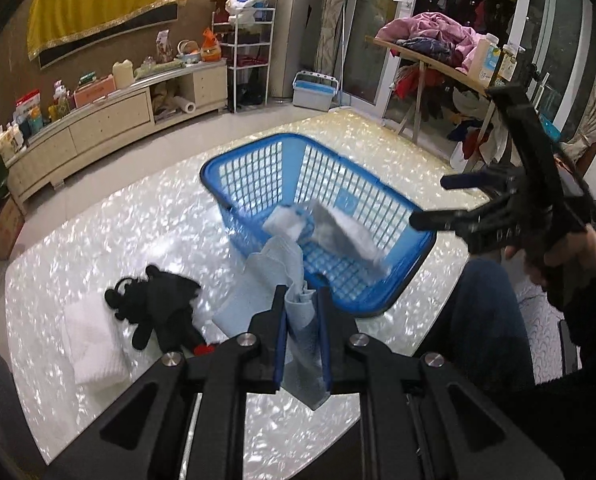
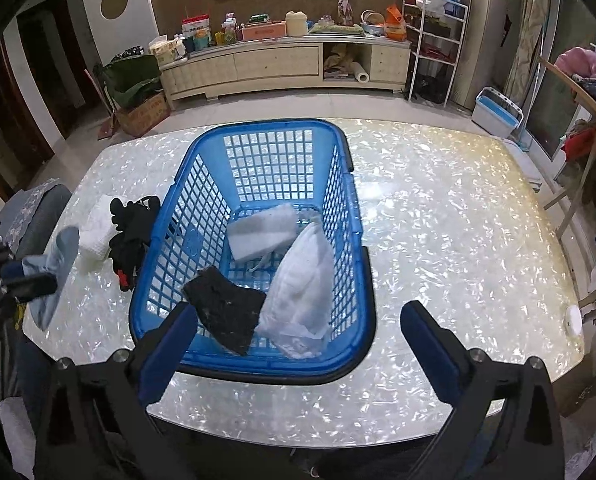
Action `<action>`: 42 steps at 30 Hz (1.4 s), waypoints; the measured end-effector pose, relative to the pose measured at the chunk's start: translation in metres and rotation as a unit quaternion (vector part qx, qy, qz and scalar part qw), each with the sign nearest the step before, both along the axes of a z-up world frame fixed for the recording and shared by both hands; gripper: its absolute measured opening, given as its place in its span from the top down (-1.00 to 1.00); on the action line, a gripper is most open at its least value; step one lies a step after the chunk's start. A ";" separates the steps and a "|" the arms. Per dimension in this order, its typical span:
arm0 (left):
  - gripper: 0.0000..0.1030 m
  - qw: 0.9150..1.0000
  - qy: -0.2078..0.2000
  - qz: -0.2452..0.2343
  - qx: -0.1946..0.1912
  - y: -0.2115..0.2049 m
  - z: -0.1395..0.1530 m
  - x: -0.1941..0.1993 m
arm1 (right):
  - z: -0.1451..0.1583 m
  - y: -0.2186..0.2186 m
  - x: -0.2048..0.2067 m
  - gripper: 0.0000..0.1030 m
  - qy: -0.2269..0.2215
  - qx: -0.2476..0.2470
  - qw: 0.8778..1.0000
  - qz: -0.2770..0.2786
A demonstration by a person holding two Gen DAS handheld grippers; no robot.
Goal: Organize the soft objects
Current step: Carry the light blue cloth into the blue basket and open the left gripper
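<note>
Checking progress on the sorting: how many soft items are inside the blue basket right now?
3: a white folded pad toward the far end, a white cloth along the right wall, a black piece at the near end. Smaller ones could hide underneath.

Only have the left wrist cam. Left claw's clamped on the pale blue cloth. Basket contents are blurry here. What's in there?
Observer: Besides the white items, a black rough pad lies at the near end of the blue plastic lattice basket; your view misses it.
Operator: Right claw holding anything?
Observer: No. The right claw is wide open, with nothing between its blue pads.
Operator: Anything on the table's right side?
Observer: A small round white disc sits near the right edge of the pearly table.
</note>
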State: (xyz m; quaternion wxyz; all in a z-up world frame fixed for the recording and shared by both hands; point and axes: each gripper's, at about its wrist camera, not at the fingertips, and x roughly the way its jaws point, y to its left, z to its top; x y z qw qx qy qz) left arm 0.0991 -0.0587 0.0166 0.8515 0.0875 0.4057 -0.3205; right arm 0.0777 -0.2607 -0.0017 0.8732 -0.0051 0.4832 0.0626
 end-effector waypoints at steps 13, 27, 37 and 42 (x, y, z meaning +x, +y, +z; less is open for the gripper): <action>0.76 0.999 -0.017 -0.029 0.029 -0.054 0.015 0.042 | -0.014 -0.023 0.016 -0.99 0.005 0.012 1.000 -0.007; 0.77 0.994 -0.006 -0.060 0.092 -0.100 -0.028 0.112 | -0.042 -0.044 0.050 -0.99 0.039 0.023 0.999 -0.016; 0.77 0.986 0.017 -0.084 0.141 -0.133 -0.078 0.152 | -0.057 -0.052 0.065 -0.99 0.058 0.039 0.997 -0.015; 0.77 0.983 0.030 -0.089 0.155 -0.140 -0.094 0.157 | -0.063 -0.052 0.068 -0.99 0.065 0.045 0.997 -0.016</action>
